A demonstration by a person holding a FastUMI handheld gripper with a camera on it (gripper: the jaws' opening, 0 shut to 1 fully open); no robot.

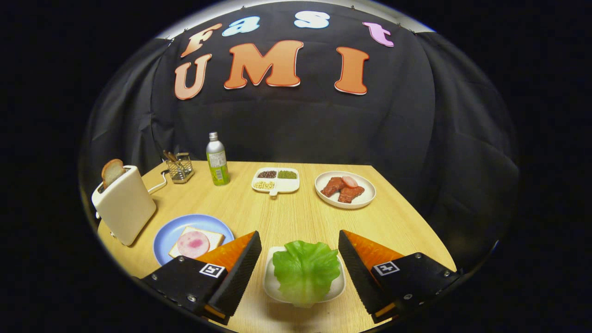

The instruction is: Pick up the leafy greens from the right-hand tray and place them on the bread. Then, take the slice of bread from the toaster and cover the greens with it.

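Tongs [296,273] spread wide — fingers flanking leafy greens [306,272] on their tray [274,286].

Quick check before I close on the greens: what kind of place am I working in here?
Likely a staged breakfast table in a booth: toaster holding bread, blue plate, black cloth wall. The open gripper straddles the lettuce.
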